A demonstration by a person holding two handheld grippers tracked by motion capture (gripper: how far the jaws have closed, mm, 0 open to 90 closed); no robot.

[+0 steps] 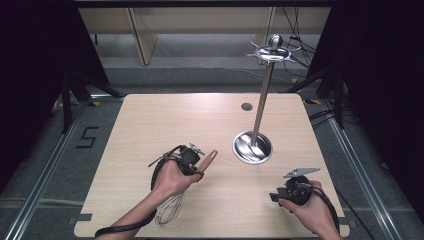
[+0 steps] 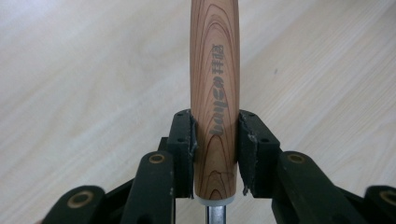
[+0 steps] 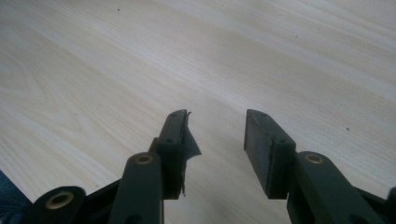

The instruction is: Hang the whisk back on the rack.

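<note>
The left hand-held gripper (image 2: pixel 215 154) squeezes the brown wooden handle (image 2: pixel 215 84) of a wire whisk (image 1: pixel 170 207), held low over the pale wood surface (image 1: pixel 150 125). The right hand-held gripper (image 3: pixel 215 140) is open and holds nothing. My guess — next the whisk goes up onto the tall shiny metal hanging stand (image 1: pixel 264 95), far up.

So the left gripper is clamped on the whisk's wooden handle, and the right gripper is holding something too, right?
Not quite. The left gripper is indeed clamped on the whisk's wooden handle, but the right gripper holds nothing: the right gripper view shows its jaws apart over bare table.
</note>
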